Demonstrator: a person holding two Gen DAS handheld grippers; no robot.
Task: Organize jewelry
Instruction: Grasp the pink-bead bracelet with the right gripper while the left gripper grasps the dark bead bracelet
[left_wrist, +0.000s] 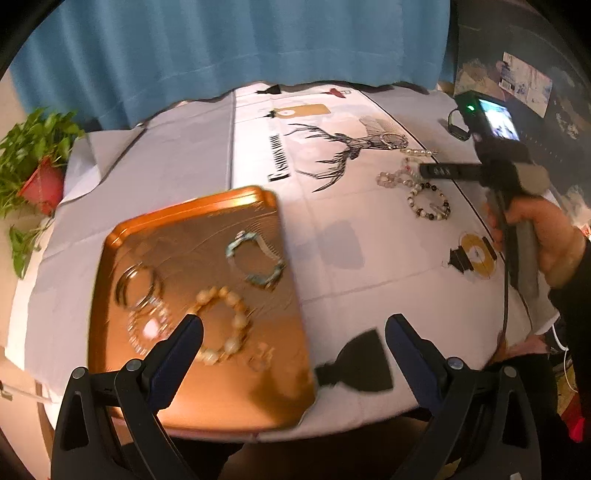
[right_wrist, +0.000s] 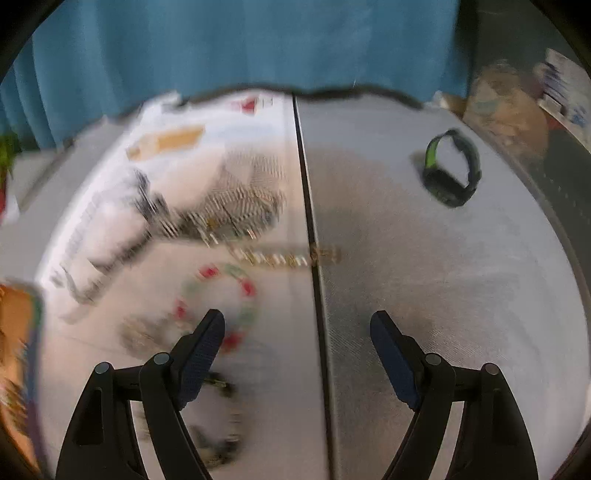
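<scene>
While both grippers hover with fingers spread and empty, bracelets (left_wrist: 221, 325) sit gathered on the tray (left_wrist: 192, 221), others (left_wrist: 428, 201) waiting on the counter (left_wrist: 332, 240).

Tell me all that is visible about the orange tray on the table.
The orange tray is a rounded rectangle with a low raised rim and a glossy, metal-looking surface. It lies flat on the white printed tablecloth, at the near left of the table. Inside it rest a turquoise bracelet, a cream beaded bracelet, thin bangles and a pale beaded piece. The open left gripper hovers over its near edge.
</scene>
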